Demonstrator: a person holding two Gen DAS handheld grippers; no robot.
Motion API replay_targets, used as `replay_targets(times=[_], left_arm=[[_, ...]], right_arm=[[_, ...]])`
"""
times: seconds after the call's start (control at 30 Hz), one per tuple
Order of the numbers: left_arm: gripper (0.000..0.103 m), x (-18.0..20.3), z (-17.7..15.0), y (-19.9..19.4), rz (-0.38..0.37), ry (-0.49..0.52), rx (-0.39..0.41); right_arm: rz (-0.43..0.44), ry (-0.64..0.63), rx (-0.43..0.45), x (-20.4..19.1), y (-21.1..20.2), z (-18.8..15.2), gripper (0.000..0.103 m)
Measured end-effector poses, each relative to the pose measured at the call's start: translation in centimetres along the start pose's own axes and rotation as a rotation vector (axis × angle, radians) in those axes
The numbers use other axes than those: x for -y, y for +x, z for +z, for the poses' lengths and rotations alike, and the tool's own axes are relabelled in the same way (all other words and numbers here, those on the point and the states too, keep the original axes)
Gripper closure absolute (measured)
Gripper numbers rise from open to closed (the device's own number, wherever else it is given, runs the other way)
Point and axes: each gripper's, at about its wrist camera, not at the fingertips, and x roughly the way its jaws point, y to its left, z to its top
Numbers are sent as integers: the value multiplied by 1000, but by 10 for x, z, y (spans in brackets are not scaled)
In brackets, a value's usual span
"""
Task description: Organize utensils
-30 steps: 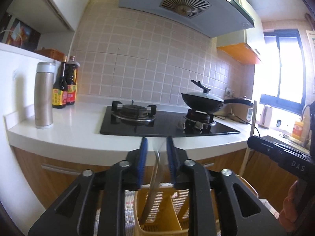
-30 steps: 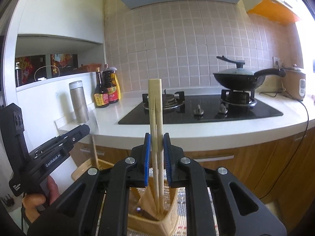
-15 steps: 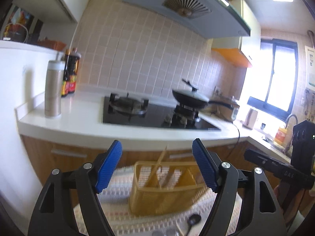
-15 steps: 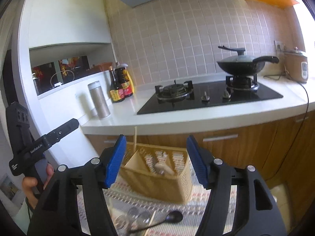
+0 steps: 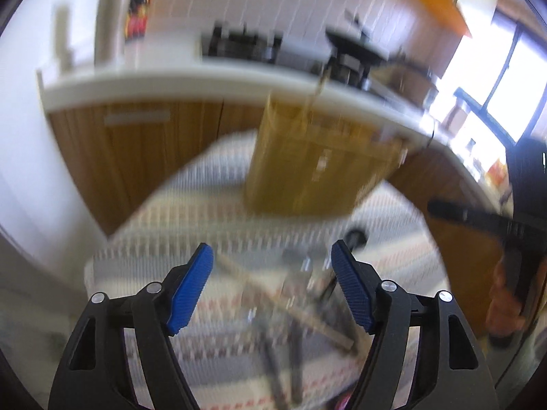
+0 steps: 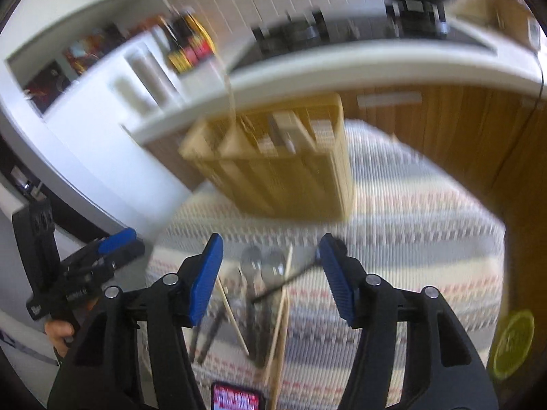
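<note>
Two grippers: left gripper (image 5: 271, 263) and right gripper (image 6: 270, 256) both had jaws wide, holding nothing
Yellow caddy (image 6: 283, 167): stood on the striped cloth (image 6: 410, 239) covering the surface; a chopstick (image 6: 229, 99) rose from one compartment
Loose utensils (image 6: 263, 290): spoons and chopsticks lay blurred on the cloth, below the right jaws

Both views are bright with daylight and smeared by heavy motion blur. The window (image 5: 506, 78) at two o'clock is blown out. Fisheye bending and dark vignetting ring the edges.
</note>
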Motion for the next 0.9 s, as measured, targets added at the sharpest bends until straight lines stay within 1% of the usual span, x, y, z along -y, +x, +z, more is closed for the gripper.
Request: replay_targets(times=[0.03,0.1,0.17,0.23,0.3,0.4,0.43,0.53,0.6,0.63,0.8,0.9], left_arm=[[37,-1,-5,6,7,7,-35],[41,-5,-18,22,15,18,-112],[42,-9,-28,30,22,15,-145],[42,-13,-36,39,19,15,-183],[44,-14,-44,50,-10,29,-242],[51,-14,-52,59,-32,36,-298],[52,-16,-53,62,-35,33,-312],[56,-19,-54,67,-37,33,-335],[62,-19,-54,72,-36,38,-347],[63,-18,-54,74,-33,40,-353],[63,-6,-50,81,-2,77,-352],[64,6,-48,87,43,126,-355]], right_arm=[[0,29,-46,5,12,-3,51],[3,65,-103,10,27,-7,54],[1,106,-159,15,44,-12,58],[6,140,-203,17,58,-15,66],[7,188,-246,21,73,-18,67],[2,260,-291,26,94,-19,68],[-6,282,-303,27,101,-19,68],[-45,309,-304,27,112,-13,68],[-64,329,-311,28,120,-11,68],[-66,339,-319,29,124,-12,70],[-131,339,-345,25,141,-14,74],[-168,316,-345,16,146,-11,77]])
